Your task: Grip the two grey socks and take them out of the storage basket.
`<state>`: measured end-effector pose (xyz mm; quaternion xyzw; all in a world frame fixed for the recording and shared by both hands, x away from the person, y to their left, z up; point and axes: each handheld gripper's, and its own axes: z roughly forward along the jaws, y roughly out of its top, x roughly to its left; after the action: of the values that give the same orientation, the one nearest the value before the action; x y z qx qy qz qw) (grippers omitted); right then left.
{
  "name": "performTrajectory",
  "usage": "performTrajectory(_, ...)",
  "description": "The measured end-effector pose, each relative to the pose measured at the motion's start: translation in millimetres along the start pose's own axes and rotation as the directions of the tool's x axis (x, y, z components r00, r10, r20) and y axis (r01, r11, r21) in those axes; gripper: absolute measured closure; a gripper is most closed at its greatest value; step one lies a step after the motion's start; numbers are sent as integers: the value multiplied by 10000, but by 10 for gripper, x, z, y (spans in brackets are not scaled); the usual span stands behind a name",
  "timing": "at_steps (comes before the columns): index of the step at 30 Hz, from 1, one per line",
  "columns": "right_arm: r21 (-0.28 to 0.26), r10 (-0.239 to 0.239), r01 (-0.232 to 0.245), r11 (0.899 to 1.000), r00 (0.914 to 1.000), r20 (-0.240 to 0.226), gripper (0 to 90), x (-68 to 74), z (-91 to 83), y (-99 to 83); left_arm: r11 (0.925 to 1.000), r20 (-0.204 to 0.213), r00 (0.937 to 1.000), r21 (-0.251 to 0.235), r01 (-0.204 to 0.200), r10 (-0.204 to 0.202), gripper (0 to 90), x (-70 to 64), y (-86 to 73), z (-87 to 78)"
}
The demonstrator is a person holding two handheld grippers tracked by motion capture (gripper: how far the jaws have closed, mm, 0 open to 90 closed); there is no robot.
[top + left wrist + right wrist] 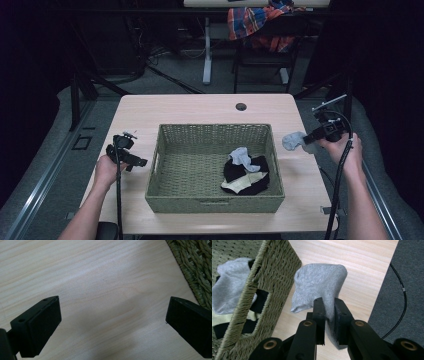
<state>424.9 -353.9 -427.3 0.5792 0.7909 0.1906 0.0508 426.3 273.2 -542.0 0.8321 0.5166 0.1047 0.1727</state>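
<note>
Pale wood table, dark room | right gripper pinches the soft grey sock, at 3 o'clock beside the woven green basket | we judge it light, limp; mid-fold hold suits | left gripper gapes wide, holding nothing.

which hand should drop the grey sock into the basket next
Right. The right gripper is already shut on the grey sock, just outside the woven basket near its right wall. The left gripper is open, holds nothing, and sits over bare table on the basket's far side.
</note>
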Motion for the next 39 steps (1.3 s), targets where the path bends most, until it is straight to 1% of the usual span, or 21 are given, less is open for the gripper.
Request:
performTrajectory(4,292,-29,29,9996,10000,11,819,-5,77,1,10000,5,10000,-10,-1,1,1,2,-1,-4)
performTrajectory(8,374,11,-14,9993,10000,72,819,-3,147,0,10000,18,10000,-14,0,0,1,4,-1,-4)
performTrajectory(11,601,-71,69,9982,10000,41,820,-8,199,4,10000,9,10000,-22,-17,17,1,3,-1,-4)
performTrajectory(13,515,102,-106,9986,9999,84,820,-3,246,-8,10000,-10,10000,-20,-11,11,1,2,0,-6)
performTrajectory(14,659,-30,25,9978,10000,68,820,-18,253,-5,10000,-24,10000,-21,-8,8,1,2,0,-7)
performTrajectory(19,788,38,-42,9969,10000,47,822,-55,307,-20,10000,-26,10000,-27,-5,4,1,0,1,-7)
performTrajectory(20,786,108,-121,9968,9998,165,822,-50,326,-26,10000,-22,10000,-27,-2,2,1,1,1,-7)
performTrajectory(22,900,102,-116,9959,9998,162,822,-53,367,-28,10000,-7,10000,-7,-3,3,1,4,0,-11)
performTrajectory(23,822,211,-224,9964,9996,162,821,-46,390,-35,10000,-8,10000,-13,-3,3,1,5,0,-10)
performTrajectory(24,1067,44,-65,9943,9998,202,822,-56,405,-29,10000,-9,10000,-8,-7,7,1,6,0,-9)
performTrajectory(25,1133,33,-52,9935,9999,168,821,-61,419,-30,10000,13,10000,1,1,-1,1,5,0,-7)
performTrajectory(28,1120,321,-348,9931,9992,255,820,-69,508,-53,10000,-22,10000,-18,-6,6,1,-1,2,0)
performTrajectory(30,1496,122,-151,9886,9997,199,819,-95,543,-53,10000,-22,10000,-14,-6,6,1,-2,4,2)
performTrajectory(31,1405,310,-342,9895,9992,249,817,-84,583,-68,10000,1,10000,13,-15,15,1,0,4,1)
performTrajectory(32,1662,159,-189,9859,9997,194,814,-97,590,-62,10000,3,10000,18,-10,10,1,0,4,3)
performTrajectory(33,1779,139,-170,9839,9997,187,806,-97,610,-62,10000,4,10000,22,-6,6,1,1,4,4)
performTrajectory(34,1780,239,-265,9837,9996,165,771,-88,647,-73,10000,6,10000,23,-3,3,1,1,4,4)
performTrajectory(35,2003,333,-350,9791,9994,120,687,-82,693,-79,10000,9,10000,21,-2,2,1,1,4,3)
performTrajectory(37,2169,275,-253,9759,9996,-71,633,-95,720,-82,10000,9,10000,15,-4,4,1,1,4,3)
performTrajectory(38,2448,139,-108,9695,9998,-107,551,-105,719,-76,10000,11,10000,20,-6,6,1,2,4,3)
performTrajectory(39,2223,328,-319,9745,9995,-4,505,-86,721,-83,10000,6,10000,19,-2,2,1,2,4,2)
